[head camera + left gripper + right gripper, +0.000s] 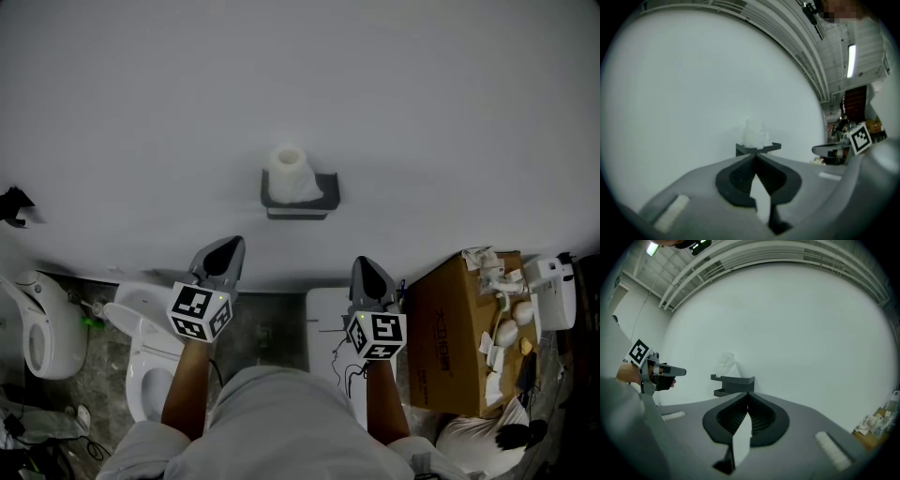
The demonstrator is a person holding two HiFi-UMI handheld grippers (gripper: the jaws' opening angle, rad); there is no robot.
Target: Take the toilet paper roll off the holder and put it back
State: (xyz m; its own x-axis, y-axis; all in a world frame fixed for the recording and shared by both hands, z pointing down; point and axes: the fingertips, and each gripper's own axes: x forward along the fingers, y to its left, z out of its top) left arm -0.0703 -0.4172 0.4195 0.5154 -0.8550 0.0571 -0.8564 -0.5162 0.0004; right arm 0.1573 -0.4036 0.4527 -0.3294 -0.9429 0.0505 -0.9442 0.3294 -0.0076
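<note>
In the head view I see the toilet paper roll (292, 174) standing on the dark holder (300, 199) on the white wall (441, 112). My left gripper (222, 255) and right gripper (372, 278) are both short of it. In the left gripper view the fingers (740, 174) meet with nothing between them, and the roll is straight ahead. In the right gripper view the fingers (761, 416) are also together and empty, with the holder ahead, slightly left.

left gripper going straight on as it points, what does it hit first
Most likely the holder on the wall, just under the toilet paper roll; the shut left gripper lines up with it.
</note>
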